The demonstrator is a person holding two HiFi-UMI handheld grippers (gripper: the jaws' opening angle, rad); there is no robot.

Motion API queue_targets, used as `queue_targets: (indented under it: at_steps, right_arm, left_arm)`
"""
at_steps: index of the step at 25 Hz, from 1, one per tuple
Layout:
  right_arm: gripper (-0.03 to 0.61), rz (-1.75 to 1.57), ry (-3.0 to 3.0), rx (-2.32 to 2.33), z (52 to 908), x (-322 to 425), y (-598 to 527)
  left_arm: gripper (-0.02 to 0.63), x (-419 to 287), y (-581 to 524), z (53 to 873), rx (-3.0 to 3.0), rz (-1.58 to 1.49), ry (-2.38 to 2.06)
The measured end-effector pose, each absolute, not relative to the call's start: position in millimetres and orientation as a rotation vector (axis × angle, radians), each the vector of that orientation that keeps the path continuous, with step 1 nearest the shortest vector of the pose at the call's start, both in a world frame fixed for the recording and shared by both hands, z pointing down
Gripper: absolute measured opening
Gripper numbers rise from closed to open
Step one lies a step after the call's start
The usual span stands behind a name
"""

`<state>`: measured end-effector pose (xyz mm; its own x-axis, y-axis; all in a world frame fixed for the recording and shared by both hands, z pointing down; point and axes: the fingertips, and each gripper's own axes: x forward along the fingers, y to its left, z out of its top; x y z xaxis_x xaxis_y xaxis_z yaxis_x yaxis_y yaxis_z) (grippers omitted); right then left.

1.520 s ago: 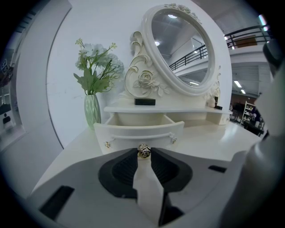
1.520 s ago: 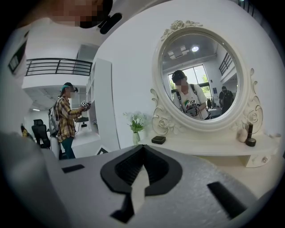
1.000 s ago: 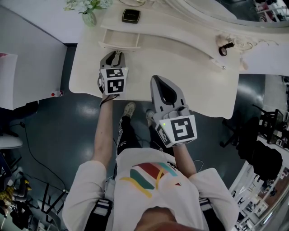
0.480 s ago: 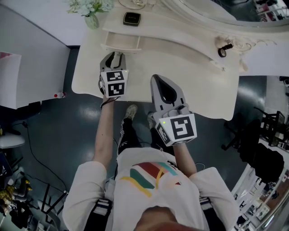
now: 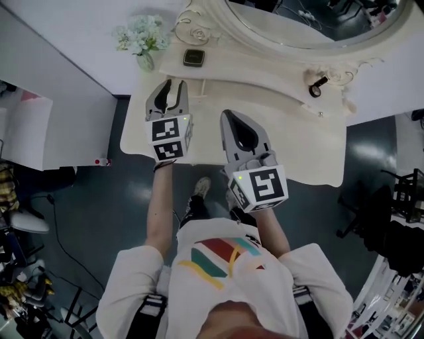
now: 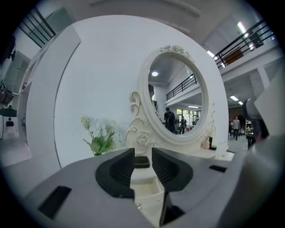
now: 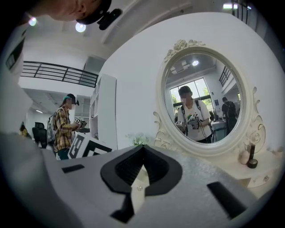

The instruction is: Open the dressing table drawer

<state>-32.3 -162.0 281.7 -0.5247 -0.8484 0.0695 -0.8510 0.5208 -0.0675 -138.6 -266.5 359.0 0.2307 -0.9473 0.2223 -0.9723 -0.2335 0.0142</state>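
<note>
- Two jaws of the left gripper (image 5: 170,86) are spread, with nothing pinched.
- The right gripper (image 5: 230,116) jaws are pressed together.
- The drawer (image 6: 145,190) is seen pulled out.

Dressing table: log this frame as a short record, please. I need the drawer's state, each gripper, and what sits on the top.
drawer: drawer stands pulled open
left gripper: left gripper has its jaws apart, gripping nothing; the drawer shows through the gap
right gripper: right gripper has its jaws together, empty
on top: vase of flowers, black box, oval mirror
</note>
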Motion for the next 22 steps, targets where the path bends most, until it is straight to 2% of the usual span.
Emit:
queue_targets:
  at_steps: [11, 14, 17, 22]
  right_arm:
    - [0.000, -0.012, -2.820, 1.601, 219.3, -2.7, -147.7]
    - [0.000, -0.031, -2.833, 1.621, 211.5, 6.0, -141.5]
    - [0.000, -0.045, -2.841, 1.637, 207.0, 14.7, -135.0]
    - [0.000, -0.057, -2.836, 1.649, 205.8, 27.4, -124.8]
  left_arm:
    - [0.101, -90.4, -196.1, 223.3, 2.534, -0.102, -1.872]
    - [0.095, -78.7, -174.2, 206.8, 2.577, -0.139, -1.875]
    - [0.048, -69.0, -154.6, 194.4, 2.605, -0.175, -1.887]
    - [0.038, -57.0, -129.5, 190.0, 2.589, -0.178, -1.875]
